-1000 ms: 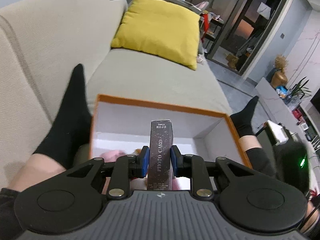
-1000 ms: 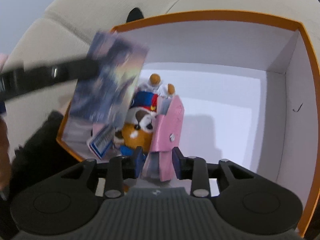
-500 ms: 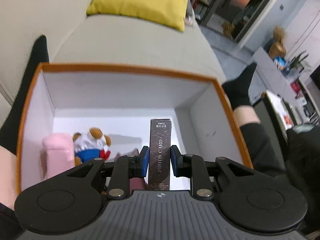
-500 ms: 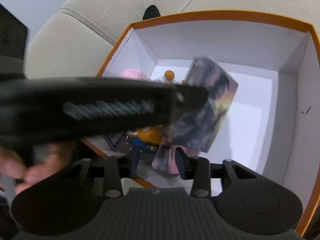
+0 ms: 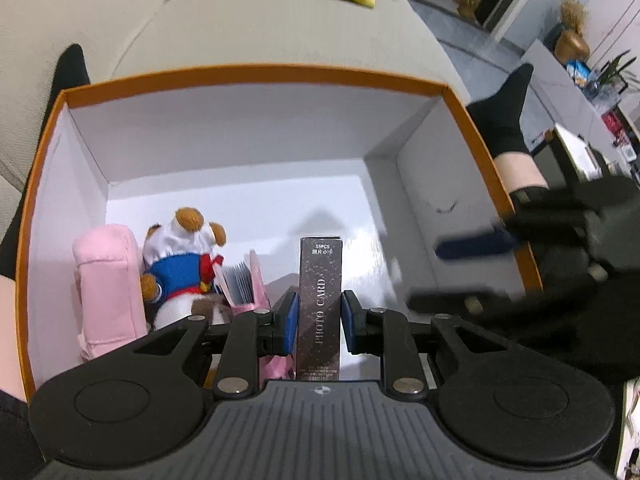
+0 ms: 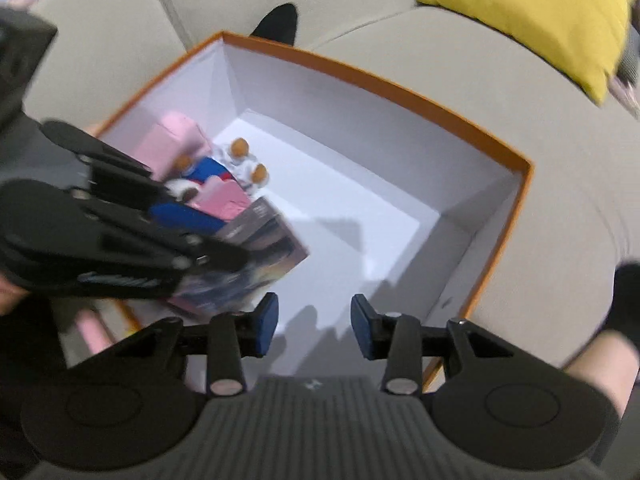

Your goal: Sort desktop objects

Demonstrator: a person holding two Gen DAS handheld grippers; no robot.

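**Card pack gripped over the box, right jaws bare**

While your left gripper (image 5: pixel 317 316) points down into the box (image 5: pixel 256 73), its blue pads clamp the narrow sides of the card pack (image 5: pixel 320 312), which stands upright between them with its top edge just past the fingertips. The pack is a slim, dark, speckled carton, glossy, with pale lettering running up its face. It hangs above the white floor at the box's near side, just right of the pink pouch (image 5: pixel 106 280) and the plush bear (image 5: pixel 180 264).

Your right gripper (image 6: pixel 314 326) is parted with nothing between its pads, and it sits over the box's near edge, beside the pack.

The box is stiff card, orange at the rim and outside, matt white inside, square-cornered. The pouch is soft padded fabric; the bear is fuzzy, brown-eared, in a blue and white outfit. A thin pink case (image 5: pixel 244 280) of cards leans against the bear. The box rests on a beige woven sofa (image 5: pixel 280 36).
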